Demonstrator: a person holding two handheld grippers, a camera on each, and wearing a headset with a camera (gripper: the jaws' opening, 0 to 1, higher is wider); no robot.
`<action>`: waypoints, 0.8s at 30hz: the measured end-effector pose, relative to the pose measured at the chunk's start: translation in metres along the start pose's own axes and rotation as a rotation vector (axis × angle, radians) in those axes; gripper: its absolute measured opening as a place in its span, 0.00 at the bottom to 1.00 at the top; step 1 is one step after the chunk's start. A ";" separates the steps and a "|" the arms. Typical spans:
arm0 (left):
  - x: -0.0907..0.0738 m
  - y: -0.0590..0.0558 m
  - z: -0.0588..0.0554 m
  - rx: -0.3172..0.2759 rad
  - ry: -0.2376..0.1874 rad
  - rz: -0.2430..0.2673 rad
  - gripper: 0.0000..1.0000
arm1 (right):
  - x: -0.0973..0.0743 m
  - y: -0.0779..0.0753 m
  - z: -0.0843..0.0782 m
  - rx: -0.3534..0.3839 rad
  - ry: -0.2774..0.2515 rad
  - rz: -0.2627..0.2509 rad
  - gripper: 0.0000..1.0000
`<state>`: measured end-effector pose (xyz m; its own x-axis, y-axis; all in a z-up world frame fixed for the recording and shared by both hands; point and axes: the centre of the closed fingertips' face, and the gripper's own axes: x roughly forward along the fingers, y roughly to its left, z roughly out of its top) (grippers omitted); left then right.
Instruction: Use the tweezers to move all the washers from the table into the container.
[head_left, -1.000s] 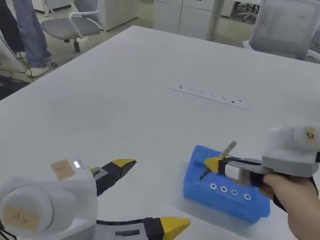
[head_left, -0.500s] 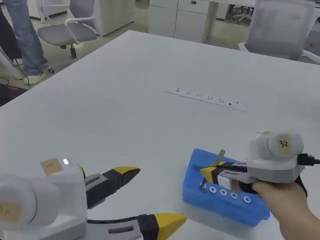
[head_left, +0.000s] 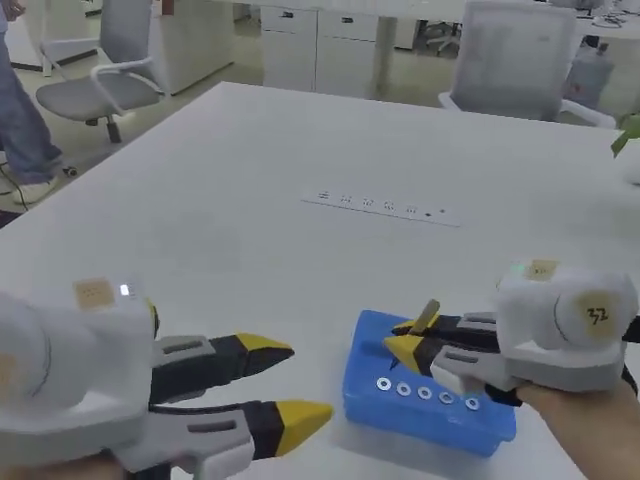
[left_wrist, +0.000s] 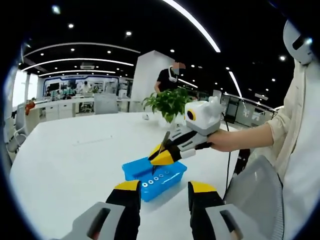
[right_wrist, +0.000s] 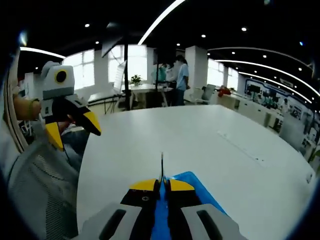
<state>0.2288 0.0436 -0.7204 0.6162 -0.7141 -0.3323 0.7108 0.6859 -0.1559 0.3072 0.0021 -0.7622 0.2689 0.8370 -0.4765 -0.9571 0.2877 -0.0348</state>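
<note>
A blue container (head_left: 430, 425) lies on the white table (head_left: 230, 200) at the lower right, with several washers (head_left: 425, 394) in a row inside it. My right gripper (head_left: 402, 342) hovers over the container's left part, shut on the thin metal tweezers (head_left: 428, 316), whose tips point down at the row's left end. In the right gripper view the tweezers (right_wrist: 161, 170) stick out between the shut jaws above the container (right_wrist: 195, 184). My left gripper (head_left: 290, 385) is open and holds nothing, left of the container. In the left gripper view the right gripper (left_wrist: 162, 156) hangs over the container (left_wrist: 134, 170).
A flush socket strip (head_left: 380, 208) is set into the table's middle. Office chairs (head_left: 510, 55) stand past the far edge and at the left (head_left: 100, 70). A potted plant (left_wrist: 167, 102) and people stand beyond the table.
My right gripper has come down and slightly left with the tweezers, bringing their tips lower over the washers. The head camera has tilted up. The left gripper stays open.
</note>
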 end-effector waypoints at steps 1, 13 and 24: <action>0.001 -0.002 0.003 -0.003 -0.003 -0.015 0.32 | -0.005 0.006 0.002 -0.012 -0.002 0.010 0.04; 0.023 -0.042 0.032 0.019 -0.030 -0.220 0.25 | -0.031 0.067 -0.040 -0.109 0.188 0.168 0.03; 0.047 -0.090 0.002 0.227 0.124 -0.414 0.06 | -0.038 0.098 -0.071 -0.281 0.359 0.254 0.03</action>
<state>0.1949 -0.0519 -0.7201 0.2307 -0.8892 -0.3952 0.9521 0.2900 -0.0966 0.1956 -0.0340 -0.8097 0.0176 0.6374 -0.7703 -0.9926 -0.0811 -0.0898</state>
